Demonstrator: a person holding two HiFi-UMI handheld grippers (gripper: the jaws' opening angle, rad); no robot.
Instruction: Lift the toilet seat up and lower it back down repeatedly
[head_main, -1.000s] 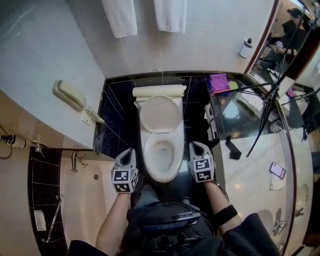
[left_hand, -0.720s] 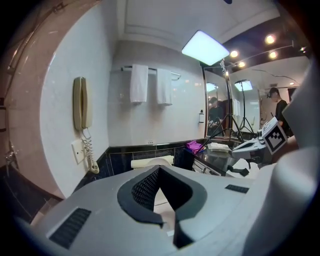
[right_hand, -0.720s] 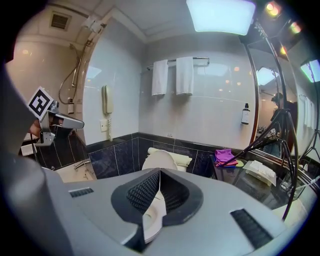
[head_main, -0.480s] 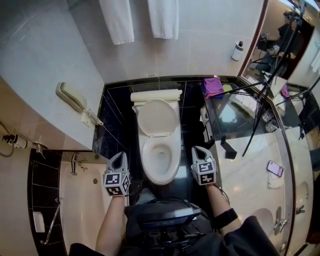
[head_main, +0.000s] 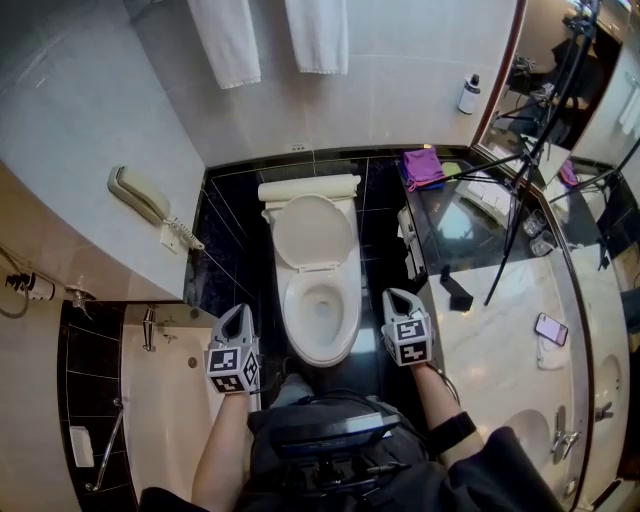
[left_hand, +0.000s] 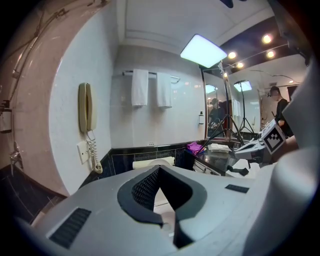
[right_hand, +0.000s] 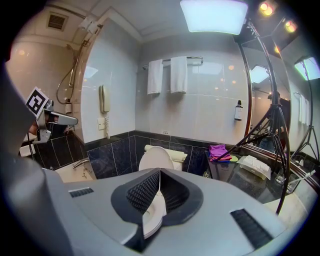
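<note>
The white toilet (head_main: 322, 310) stands in the middle of the head view. Its lid (head_main: 313, 232) leans upright against the tank, and the seat ring looks to lie flat on the bowl. My left gripper (head_main: 240, 313) hovers just left of the bowl's front, shut and empty, clear of the rim. On the bowl's other side my right gripper (head_main: 393, 298) is also shut and holds nothing. In the right gripper view the raised lid (right_hand: 155, 159) shows beyond the closed right gripper (right_hand: 159, 172). The left gripper (left_hand: 159, 170) view catches only the tank top (left_hand: 145, 163).
A wall phone (head_main: 140, 192) hangs at the left above a bathtub (head_main: 170, 400). Two white towels (head_main: 225, 40) hang behind the toilet. At the right a counter (head_main: 500, 320) carries a purple cloth (head_main: 424, 165), a mobile phone (head_main: 551, 328) and a tripod (head_main: 520, 190).
Over the last second both grippers drew a little outward from the bowl's sides, the left one more. Nothing shifted in the last half second; the lid stayed up.
</note>
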